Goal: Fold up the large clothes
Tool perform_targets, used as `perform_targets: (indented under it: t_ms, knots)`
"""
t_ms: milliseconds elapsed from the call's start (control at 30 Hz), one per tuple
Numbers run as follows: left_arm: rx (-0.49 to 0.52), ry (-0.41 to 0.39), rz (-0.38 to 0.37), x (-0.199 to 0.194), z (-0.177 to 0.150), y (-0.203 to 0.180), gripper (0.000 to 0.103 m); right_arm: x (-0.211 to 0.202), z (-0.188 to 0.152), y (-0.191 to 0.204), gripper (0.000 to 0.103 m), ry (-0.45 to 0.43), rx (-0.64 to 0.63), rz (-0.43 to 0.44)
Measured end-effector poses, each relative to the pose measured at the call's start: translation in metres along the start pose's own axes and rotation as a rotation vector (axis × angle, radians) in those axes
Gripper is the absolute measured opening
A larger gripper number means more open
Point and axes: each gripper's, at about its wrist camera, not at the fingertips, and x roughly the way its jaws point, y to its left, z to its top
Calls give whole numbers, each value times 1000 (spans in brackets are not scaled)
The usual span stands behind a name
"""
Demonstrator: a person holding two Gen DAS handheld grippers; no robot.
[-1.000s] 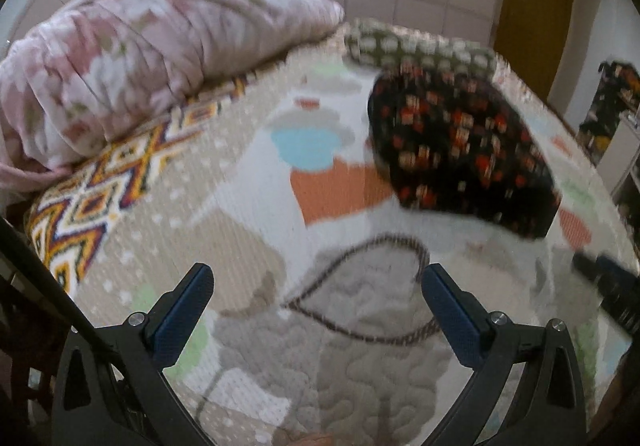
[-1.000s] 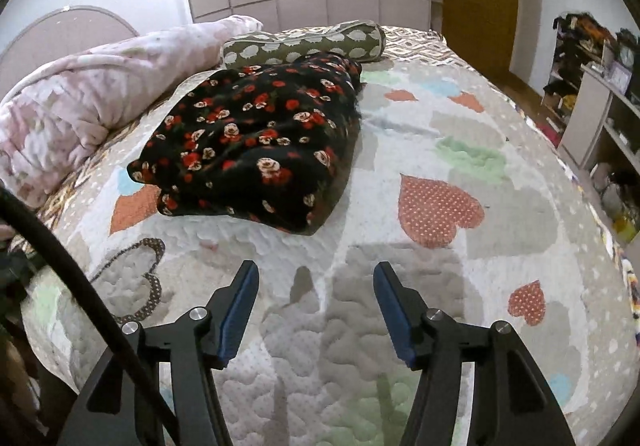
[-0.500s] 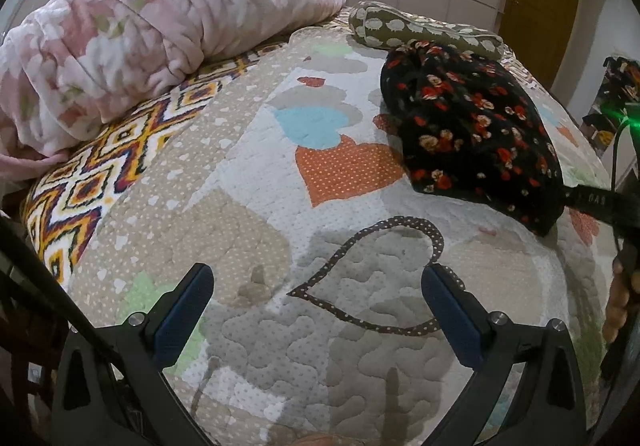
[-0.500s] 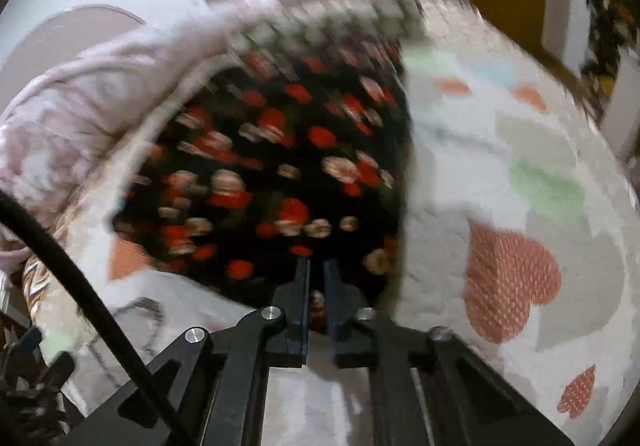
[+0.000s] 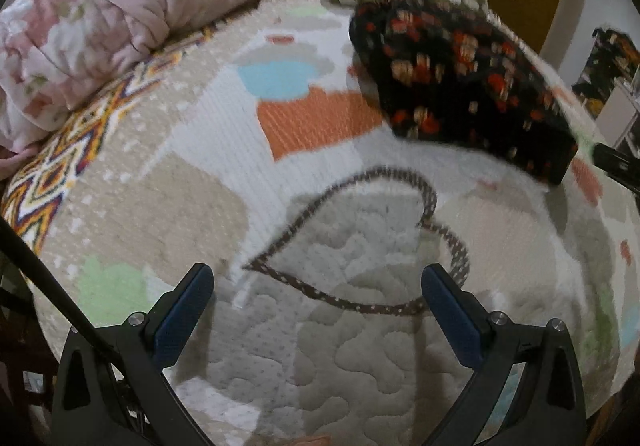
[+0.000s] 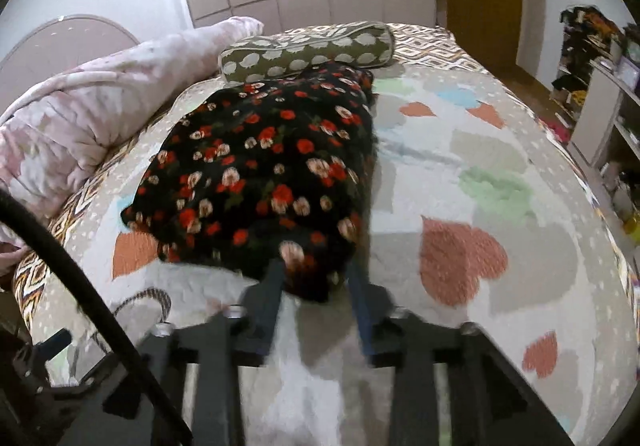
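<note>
While the quilt (image 6: pixel 460 173) spreads across the bed, a pink duvet (image 6: pixel 80 113) is heaped along its left edge and a bolster (image 6: pixel 308 47) lies at the far end. Folded, the garment (image 6: pixel 260 173) rests just before the bolster. Right gripper (image 6: pixel 316 278) fingers straddle its near corner, parted. Left gripper (image 5: pixel 316 310) hovers over bare quilt, fingers spread wide.

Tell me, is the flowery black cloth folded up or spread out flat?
Folded: the flowery black cloth lies as a thick, compact bundle on the quilt.
</note>
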Motion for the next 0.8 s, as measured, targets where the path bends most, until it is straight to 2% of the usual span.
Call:
perform_targets:
  t_ms: [33,133,233,433,600,800]
  knots:
    - [8,23,7,7,-2,-2,103,-3,-6,0,38,0,-5,-6]
    - [26,11,21,10,-6,-4,103,-6,-26,0,38,10,-15,-35]
    - [37,9,25,12,-8,-6,103,-7,-38,-1,43,12,-4,-37]
    - [51,-12,17,16,-12,-6,103,-13,-44,-5,50,-7,40,-30]
    - [32,-14,-6,14,-10,-1,103,-14,-49,1,55,-7,28,-38]
    - [-18,-58,-12,-7,-8,3,103,-14,-57,9,58,-3,-5,-53]
